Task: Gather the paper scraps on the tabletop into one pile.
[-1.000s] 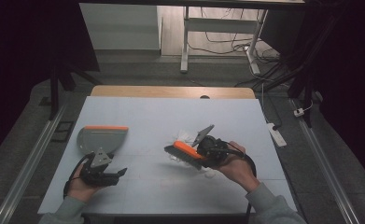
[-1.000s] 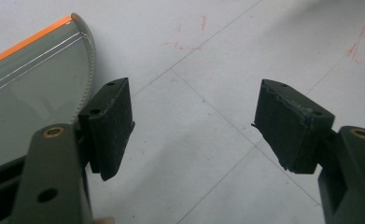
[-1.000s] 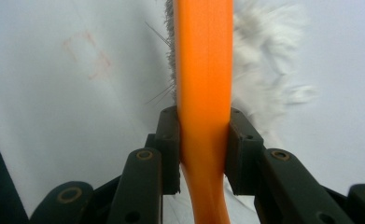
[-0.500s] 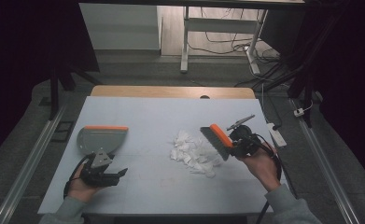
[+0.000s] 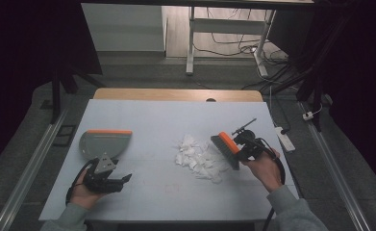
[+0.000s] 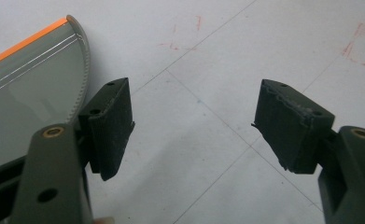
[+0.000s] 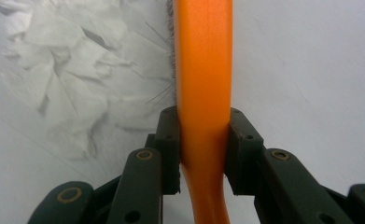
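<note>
The right gripper [image 5: 239, 144] clamps the orange brush [image 5: 226, 147] right of the paper scraps [image 5: 200, 159], its long axis running far-left to near-right, bristles left. The left gripper [image 5: 120, 181] rests released near the dustpan [image 5: 105, 143].

Dustpan [image 6: 26, 88] cut off at left edge; brush [image 7: 203, 70] handle's ends cropped.

Orange-backed brush [image 7: 203, 70] with grey bristles; white paper scraps [image 5: 200, 159]; grey dustpan [image 5: 104, 143] with orange edge; black fingers [image 6: 112, 126]; pale grey counter [image 5: 166, 192] with faint red marks.
</note>
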The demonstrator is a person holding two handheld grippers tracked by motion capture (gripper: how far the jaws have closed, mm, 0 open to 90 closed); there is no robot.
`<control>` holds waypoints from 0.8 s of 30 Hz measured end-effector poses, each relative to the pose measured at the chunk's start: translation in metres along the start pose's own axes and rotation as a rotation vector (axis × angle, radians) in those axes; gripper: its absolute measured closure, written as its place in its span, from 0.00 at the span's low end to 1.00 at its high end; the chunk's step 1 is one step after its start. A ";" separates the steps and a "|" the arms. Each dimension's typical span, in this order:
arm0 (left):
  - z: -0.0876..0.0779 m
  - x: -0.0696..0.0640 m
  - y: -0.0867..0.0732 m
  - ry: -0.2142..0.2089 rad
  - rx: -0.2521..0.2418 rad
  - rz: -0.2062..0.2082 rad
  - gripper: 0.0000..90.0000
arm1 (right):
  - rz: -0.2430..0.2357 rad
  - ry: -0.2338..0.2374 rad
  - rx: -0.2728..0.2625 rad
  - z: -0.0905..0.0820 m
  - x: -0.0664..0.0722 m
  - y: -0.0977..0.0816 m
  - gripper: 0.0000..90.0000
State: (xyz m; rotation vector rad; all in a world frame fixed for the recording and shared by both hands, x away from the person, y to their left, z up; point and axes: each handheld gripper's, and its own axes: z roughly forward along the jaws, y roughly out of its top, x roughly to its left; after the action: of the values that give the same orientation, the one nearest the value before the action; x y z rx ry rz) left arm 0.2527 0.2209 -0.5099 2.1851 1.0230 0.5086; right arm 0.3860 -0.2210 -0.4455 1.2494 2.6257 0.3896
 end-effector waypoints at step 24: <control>0.001 0.000 0.000 -0.001 0.004 0.004 0.32 | -0.039 0.148 -0.265 -0.038 0.012 0.015 0.78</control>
State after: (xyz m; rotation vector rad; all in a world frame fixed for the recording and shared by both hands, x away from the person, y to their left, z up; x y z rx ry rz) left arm 0.2532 0.2201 -0.5105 2.1917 1.0200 0.5073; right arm 0.3781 -0.2079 -0.4058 1.1198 2.6032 0.8209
